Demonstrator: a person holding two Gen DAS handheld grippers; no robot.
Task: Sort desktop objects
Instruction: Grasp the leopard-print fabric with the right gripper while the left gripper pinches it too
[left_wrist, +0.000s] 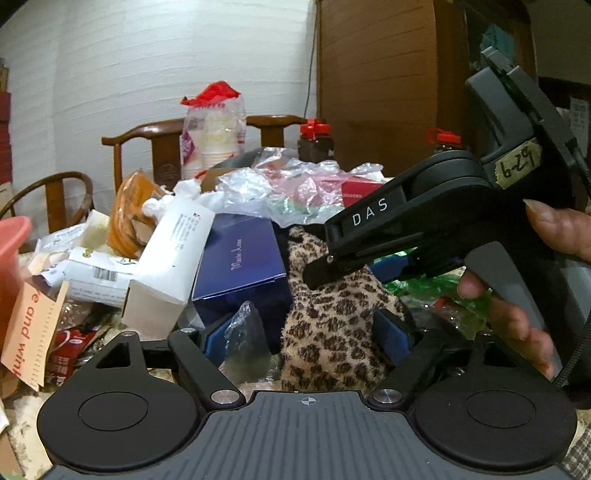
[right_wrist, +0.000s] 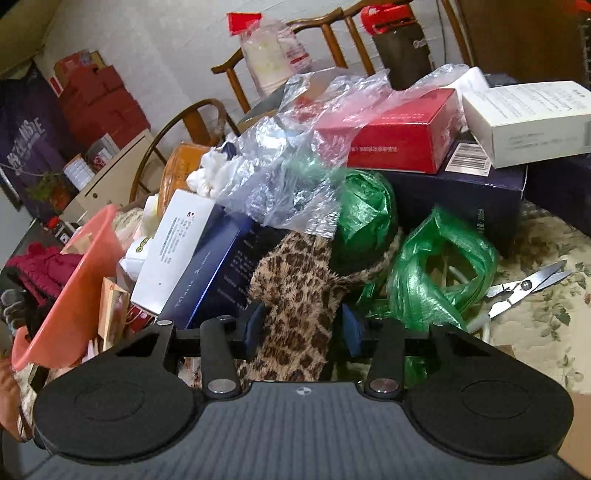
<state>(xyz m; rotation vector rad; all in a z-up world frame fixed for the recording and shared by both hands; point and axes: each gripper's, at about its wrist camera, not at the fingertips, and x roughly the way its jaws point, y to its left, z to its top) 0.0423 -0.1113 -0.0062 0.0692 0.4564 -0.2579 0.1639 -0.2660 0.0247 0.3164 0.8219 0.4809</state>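
Observation:
A leopard-print fuzzy cloth item (left_wrist: 332, 325) lies in the clutter on the desk. It sits between the blue pads of my left gripper (left_wrist: 308, 334), whose jaws stand wide; a clear plastic scrap (left_wrist: 245, 332) rests by the left pad. The right gripper's fingers (left_wrist: 325, 269) come in from the right above the cloth. In the right wrist view the same cloth (right_wrist: 295, 306) fills the gap of my right gripper (right_wrist: 301, 326), with both blue pads pressed against it.
A dark blue box (left_wrist: 240, 262) and white box (left_wrist: 173, 254) lean left of the cloth. Clear plastic bags (right_wrist: 295, 162), green bags (right_wrist: 439, 269), a red box (right_wrist: 402, 136), scissors (right_wrist: 528, 288) and a pink basin (right_wrist: 74, 291) crowd the desk. Wooden chairs (left_wrist: 155, 147) stand behind.

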